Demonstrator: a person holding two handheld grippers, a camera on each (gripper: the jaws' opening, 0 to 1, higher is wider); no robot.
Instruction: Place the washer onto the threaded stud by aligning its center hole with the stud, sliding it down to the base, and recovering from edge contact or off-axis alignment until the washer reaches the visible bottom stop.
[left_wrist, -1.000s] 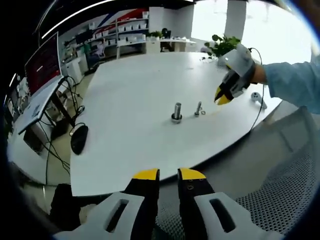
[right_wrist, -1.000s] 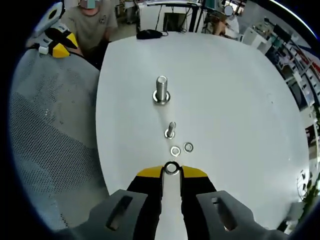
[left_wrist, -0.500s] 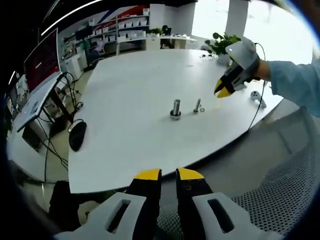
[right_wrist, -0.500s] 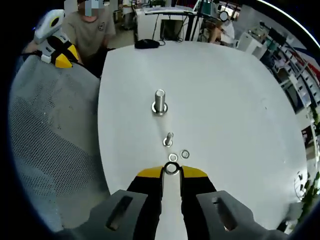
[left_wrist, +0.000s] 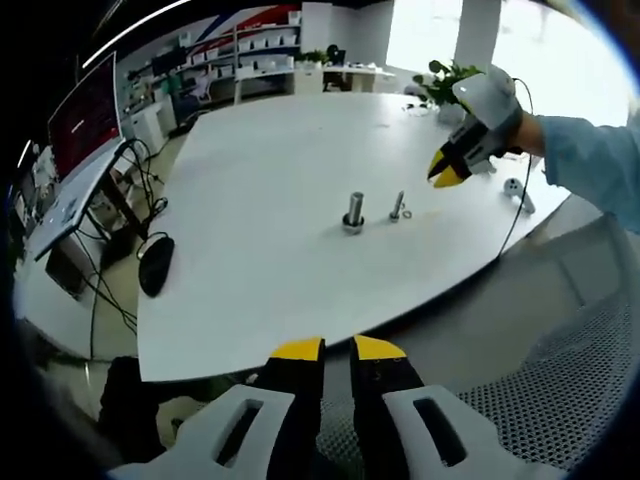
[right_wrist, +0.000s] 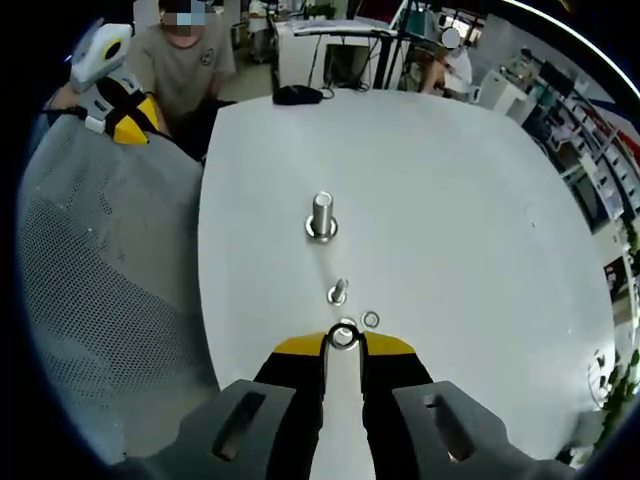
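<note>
A white table (left_wrist: 260, 260) stands in a bright office with shelves (left_wrist: 250, 60) and a mesh chair (right_wrist: 100, 300).

Counter (right_wrist: 480, 230): smooth matt white. Stud (right_wrist: 321, 216), small bolt (right_wrist: 339, 292), washer (right_wrist: 344, 336): shiny bare metal. Fingers (right_wrist: 385, 345): yellow-tipped black plastic. Chair back (right_wrist: 110, 290): grey woven mesh.

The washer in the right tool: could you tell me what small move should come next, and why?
Probably carry the washer forward over the large threaded stud. The right tool pinches it above the table, short of the stud, with a smaller bolt between them.
</note>
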